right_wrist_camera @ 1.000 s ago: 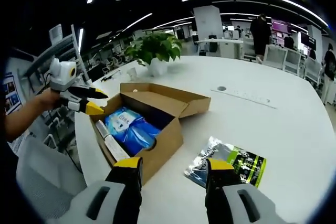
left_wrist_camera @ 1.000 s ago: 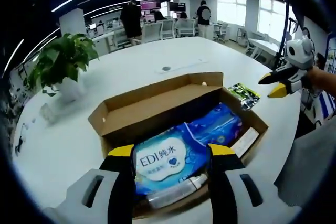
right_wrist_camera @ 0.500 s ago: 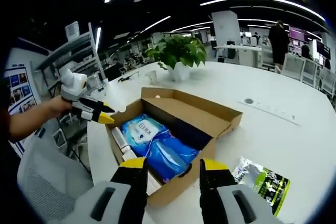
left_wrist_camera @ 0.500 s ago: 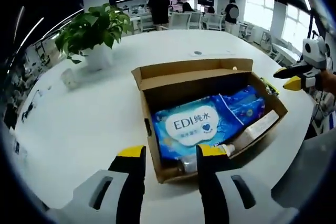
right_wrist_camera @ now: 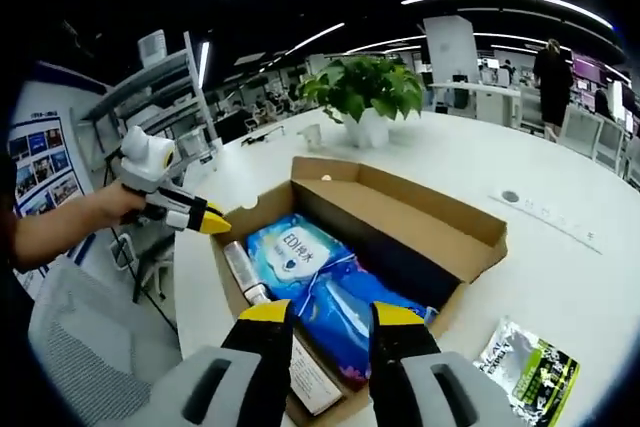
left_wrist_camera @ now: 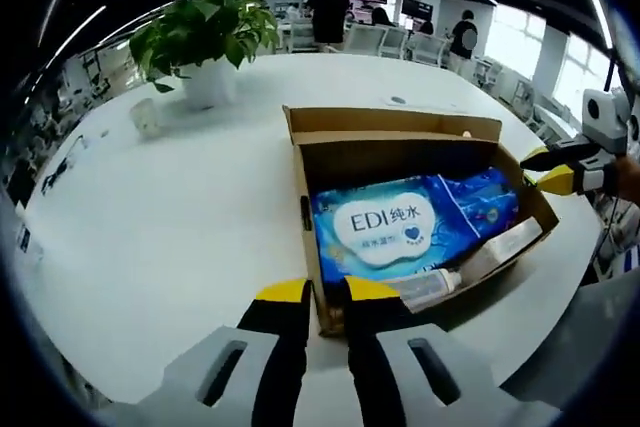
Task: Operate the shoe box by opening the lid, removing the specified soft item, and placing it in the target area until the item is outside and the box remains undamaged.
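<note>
— Left gripper view?
— The left gripper [left_wrist_camera: 327, 292] is nearly closed, gripping nothing, at the open shoe box [left_wrist_camera: 400, 137]; a blue wipes pack [left_wrist_camera: 395, 232] lies inside.
— Right gripper view?
— The right gripper [right_wrist_camera: 330, 313], jaws narrowly apart and empty, hovers over the pack.

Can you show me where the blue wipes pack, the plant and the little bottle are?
wet wipes pack [left_wrist_camera: 385, 232], left gripper view, white label.
potted plant [left_wrist_camera: 205, 32], left gripper view, leaves.
bottle [right_wrist_camera: 240, 269], right gripper view, its side.
</note>
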The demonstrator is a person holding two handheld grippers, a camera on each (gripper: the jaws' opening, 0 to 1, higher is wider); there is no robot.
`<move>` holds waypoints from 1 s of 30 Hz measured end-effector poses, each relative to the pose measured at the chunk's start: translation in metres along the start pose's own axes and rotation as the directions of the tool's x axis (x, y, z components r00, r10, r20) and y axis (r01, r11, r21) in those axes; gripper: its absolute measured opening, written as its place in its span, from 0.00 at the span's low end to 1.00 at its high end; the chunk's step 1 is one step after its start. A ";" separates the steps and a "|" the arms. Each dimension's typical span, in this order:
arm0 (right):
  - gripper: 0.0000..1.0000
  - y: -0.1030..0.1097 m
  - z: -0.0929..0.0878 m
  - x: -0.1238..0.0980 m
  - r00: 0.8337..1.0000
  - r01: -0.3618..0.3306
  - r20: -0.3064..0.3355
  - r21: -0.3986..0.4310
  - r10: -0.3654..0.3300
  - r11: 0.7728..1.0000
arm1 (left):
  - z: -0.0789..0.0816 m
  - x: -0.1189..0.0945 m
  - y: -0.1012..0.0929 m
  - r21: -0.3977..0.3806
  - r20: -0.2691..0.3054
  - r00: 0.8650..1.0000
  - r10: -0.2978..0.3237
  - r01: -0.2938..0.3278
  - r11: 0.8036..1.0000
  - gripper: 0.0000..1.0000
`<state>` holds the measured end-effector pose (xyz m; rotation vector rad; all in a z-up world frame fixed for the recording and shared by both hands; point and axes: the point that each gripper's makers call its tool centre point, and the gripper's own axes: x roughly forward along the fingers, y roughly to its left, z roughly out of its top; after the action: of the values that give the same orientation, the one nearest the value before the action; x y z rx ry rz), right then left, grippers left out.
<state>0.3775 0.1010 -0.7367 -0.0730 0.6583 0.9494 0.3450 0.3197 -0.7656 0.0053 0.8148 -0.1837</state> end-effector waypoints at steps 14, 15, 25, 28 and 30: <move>0.23 0.020 -0.006 0.042 0.997 -0.039 -0.075 -0.048 0.035 0.998 | -0.001 0.000 0.003 -0.074 0.009 1.000 0.020 -0.019 0.997 0.04; 0.23 0.021 -0.007 0.044 0.996 -0.040 -0.078 -0.047 0.037 0.998 | -0.001 0.000 0.004 -0.077 0.010 1.000 0.022 -0.021 0.997 0.04; 0.23 0.029 -0.007 0.071 0.992 -0.055 -0.117 -0.055 0.048 0.997 | -0.002 0.000 0.003 -0.086 0.002 0.999 0.033 -0.033 0.996 0.03; 0.23 0.030 -0.006 0.077 0.990 -0.063 -0.129 -0.049 0.056 0.997 | -0.002 0.001 0.003 -0.085 0.003 0.999 0.036 -0.036 0.996 0.03; 0.22 0.030 -0.006 0.082 0.989 -0.065 -0.135 -0.059 0.057 0.996 | -0.002 0.001 0.004 -0.085 0.005 0.999 0.037 -0.037 0.996 0.03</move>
<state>0.3840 0.1767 -0.7800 -0.1740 0.7574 1.0309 0.3446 0.3232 -0.7679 -0.0600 0.8151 -0.1142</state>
